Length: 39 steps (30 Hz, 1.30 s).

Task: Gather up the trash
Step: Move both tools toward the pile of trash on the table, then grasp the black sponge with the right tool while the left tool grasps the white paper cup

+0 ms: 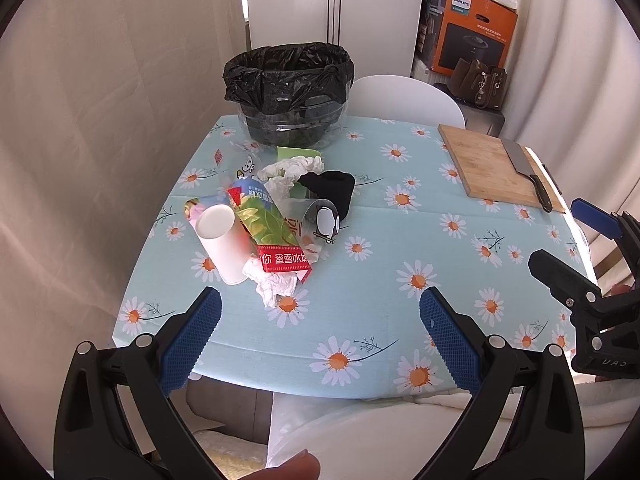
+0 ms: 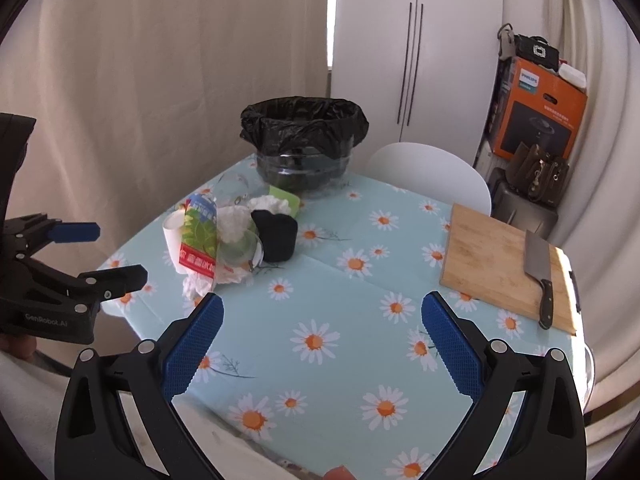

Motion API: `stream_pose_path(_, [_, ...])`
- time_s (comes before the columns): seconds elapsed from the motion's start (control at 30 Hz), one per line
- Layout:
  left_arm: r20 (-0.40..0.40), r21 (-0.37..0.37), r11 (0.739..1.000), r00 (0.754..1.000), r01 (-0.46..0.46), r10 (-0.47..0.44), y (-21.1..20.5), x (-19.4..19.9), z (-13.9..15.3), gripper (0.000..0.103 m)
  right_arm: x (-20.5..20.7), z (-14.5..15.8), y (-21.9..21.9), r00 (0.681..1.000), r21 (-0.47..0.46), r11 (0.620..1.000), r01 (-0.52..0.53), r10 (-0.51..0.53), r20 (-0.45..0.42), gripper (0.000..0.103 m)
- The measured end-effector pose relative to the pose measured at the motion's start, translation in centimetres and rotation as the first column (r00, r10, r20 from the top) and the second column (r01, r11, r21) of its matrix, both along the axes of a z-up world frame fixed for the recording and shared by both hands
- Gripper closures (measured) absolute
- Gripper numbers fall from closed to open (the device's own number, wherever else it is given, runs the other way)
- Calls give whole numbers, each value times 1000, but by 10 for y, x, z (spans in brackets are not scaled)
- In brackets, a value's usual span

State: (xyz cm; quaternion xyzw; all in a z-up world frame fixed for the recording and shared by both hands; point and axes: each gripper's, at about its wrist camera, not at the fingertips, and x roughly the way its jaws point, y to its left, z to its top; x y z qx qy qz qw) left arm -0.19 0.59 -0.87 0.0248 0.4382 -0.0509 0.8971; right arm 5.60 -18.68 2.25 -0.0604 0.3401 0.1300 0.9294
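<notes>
Daisy tablecloth (image 1: 360, 320): trash pile (image 1: 272, 224), lined bin (image 1: 290, 92), two spread claws.

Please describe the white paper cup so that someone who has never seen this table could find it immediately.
Start at the bin with the black bag at the far edge of the daisy tablecloth; the trash pile lies just in front of it. The white paper cup lies tipped on the pile's left side, against the green and red drink carton. It alone is plain white, smooth and cylindrical.
</notes>
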Motion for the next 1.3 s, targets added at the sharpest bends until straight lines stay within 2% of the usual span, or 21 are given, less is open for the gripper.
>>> stream_pose_path(0.33, [-56, -24, 999, 998, -38, 37, 23, 16, -2, 6, 32, -15, 20, 989, 56, 996, -71, 77, -129, 8])
stream_pose_path(0.67, [-128, -51, 997, 991, -53, 46, 54, 50, -6, 6, 77, -18, 35, 975, 79, 997, -20, 37, -218, 8])
stream_pose_path(0.87, [-161, -60, 998, 987, -35, 25, 73, 74, -11, 6, 109, -21, 52, 971, 10, 1000, 3, -1, -239, 8])
stream_pose_path(1.03, [-195, -64, 997, 981, -32, 19, 89, 98, -21, 6, 138, -29, 66, 961, 9, 1000, 1, 1, -278, 8])
stream_pose_path(1.13, [-208, -24, 1000, 978, -15, 9, 96, 113, -30, 6, 154, -36, 77, 955, 1, 1000, -1, 1, -298, 8])
stream_pose_path(1.3, [-209, 68, 992, 974, 108, -92, 95, 130, -45, 6, 181, -50, 98, 941, -20, 999, -29, 21, -338, 8])
